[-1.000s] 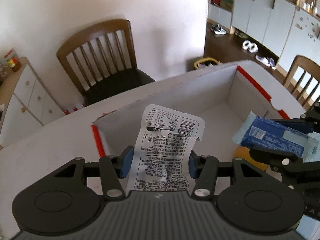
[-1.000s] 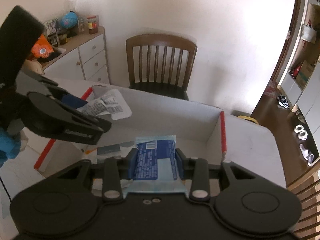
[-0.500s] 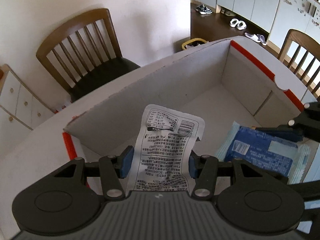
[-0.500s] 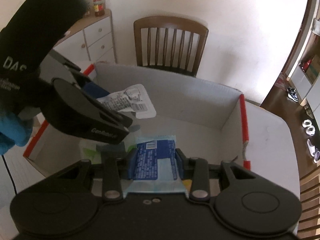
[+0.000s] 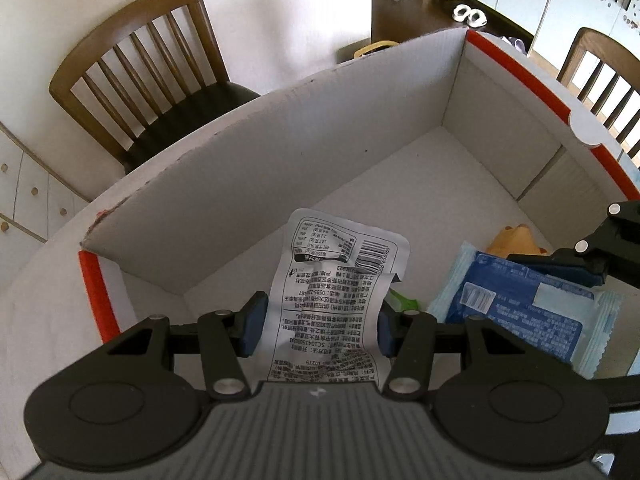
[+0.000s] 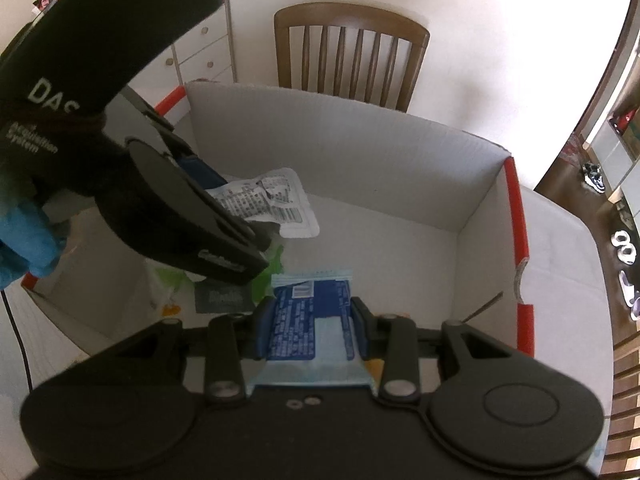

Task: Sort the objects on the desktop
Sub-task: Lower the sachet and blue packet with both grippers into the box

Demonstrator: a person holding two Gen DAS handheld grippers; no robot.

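My left gripper is shut on a white printed sachet and holds it over the near left part of the white cardboard box. My right gripper is shut on a blue wet-wipe pack and holds it over the box's near side. The pack also shows in the left wrist view. The sachet shows in the right wrist view, with the left gripper body above it. In the box lie a green-printed packet, a dark card and an orange item.
The box has red-edged end flaps and stands on a white table. A wooden chair stands behind the table, a second chair at the right. White drawers stand at the far left.
Both grippers have moved forward and down over the box with their items still held. The box fills more of both views, and the left gripper has come closer in the right wrist view.
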